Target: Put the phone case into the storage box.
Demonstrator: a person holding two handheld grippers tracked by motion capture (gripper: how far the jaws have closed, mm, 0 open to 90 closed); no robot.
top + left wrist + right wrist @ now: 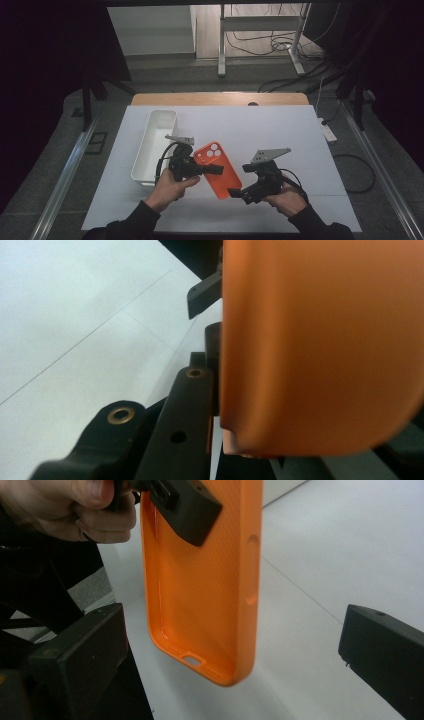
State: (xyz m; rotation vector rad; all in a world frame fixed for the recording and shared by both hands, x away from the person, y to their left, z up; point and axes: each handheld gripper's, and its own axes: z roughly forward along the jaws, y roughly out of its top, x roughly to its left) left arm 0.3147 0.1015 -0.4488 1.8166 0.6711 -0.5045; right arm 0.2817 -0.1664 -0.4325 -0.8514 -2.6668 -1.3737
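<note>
An orange phone case [223, 176] is held up off the white table sheet [280, 135], camera cut-outs toward the far end. My left gripper [218, 170] is shut across the case's upper half. In the left gripper view one black finger [179, 430] presses against the case's orange back [320, 350]. My right gripper [241, 181] is open at the case's lower end. In the right gripper view the case's hollow inner side [200, 595] hangs between the wide-apart jaws without touching either, and the left gripper's finger [187, 510] clamps its top.
A white rectangular bin [150, 150] stands just left of the left hand [167, 187]. The table's wooden back edge [220, 98] lies beyond the sheet. Cables and a metal stand sit on the floor behind.
</note>
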